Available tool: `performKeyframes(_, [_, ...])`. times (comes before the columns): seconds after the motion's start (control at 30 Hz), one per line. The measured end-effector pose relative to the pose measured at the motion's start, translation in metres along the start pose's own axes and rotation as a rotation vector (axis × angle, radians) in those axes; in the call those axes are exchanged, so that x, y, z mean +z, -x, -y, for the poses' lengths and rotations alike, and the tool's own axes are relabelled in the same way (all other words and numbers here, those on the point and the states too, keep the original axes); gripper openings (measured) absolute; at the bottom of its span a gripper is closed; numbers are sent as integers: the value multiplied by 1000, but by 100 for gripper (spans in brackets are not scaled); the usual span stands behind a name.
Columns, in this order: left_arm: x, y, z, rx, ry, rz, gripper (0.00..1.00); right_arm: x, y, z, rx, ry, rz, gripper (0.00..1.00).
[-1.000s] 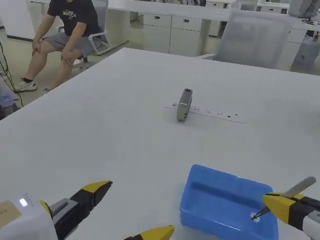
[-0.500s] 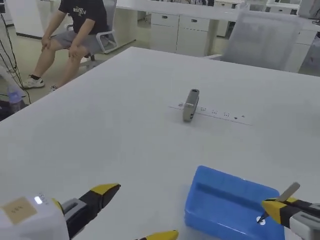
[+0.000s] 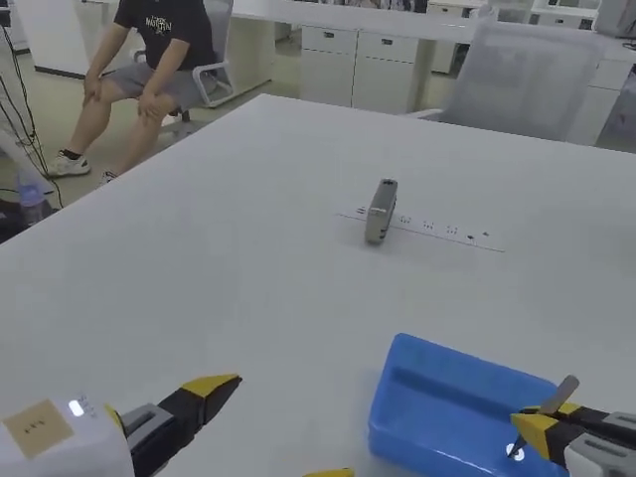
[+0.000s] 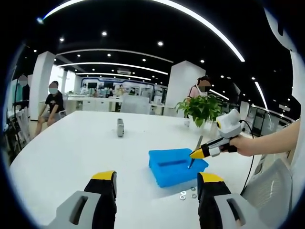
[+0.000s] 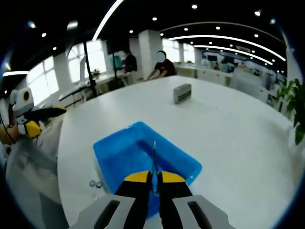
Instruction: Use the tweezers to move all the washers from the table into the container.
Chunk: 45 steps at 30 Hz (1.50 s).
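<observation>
Left gripper [image 4: 157,179] wide apart, empty; right gripper [image 5: 153,177] clamped on the tweezers [image 5: 154,155]. Washers [image 4: 187,194] on the table [image 4: 71,152] just near of the blue container [image 4: 167,175], tweezer tips lowered into it. Likely light, thin, slippery: best pinched across one side of the ring.

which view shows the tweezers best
The left gripper view: the tweezers show whole and side-on in the right gripper, tips pointing down into the blue container. The right gripper view sees them end-on, a thin line; the head view catches them low in the picture's corner.
</observation>
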State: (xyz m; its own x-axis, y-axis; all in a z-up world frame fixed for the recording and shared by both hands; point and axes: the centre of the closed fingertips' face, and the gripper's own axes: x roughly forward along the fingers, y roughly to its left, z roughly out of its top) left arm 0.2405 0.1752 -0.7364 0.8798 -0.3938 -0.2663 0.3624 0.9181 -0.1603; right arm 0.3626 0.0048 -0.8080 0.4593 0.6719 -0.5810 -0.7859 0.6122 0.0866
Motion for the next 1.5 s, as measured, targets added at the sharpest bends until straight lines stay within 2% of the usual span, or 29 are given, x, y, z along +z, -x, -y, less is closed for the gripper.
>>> performKeyframes(0.17, [-1,0,0,1,-4,-3,69,0,0,1,1,2,6,3])
performKeyframes(0.37, [1,1,-4,15,4,5,68,14,11,-5,6,-7,49,3])
performKeyframes(0.6, [1,1,-2,5,7,8,68,29,31,-27,40,-21,106,3])
performKeyframes(0.7, [1,1,-4,8,13,10,67,35,40,-41,56,-32,129,3])
performKeyframes(0.87, [0,1,-4,6,13,8,67,38,47,-62,99,-36,151,3])
performKeyframes(0.93, [-1,1,-3,3,12,3,66,36,46,-73,127,-40,147,3])
performKeyframes(1.1, [-2,1,-3,4,6,-2,65,25,39,-89,171,-50,126,3])
performKeyframes(1.5, [-4,1,-3,5,-7,-14,65,-10,17,-92,189,-5,46,3])
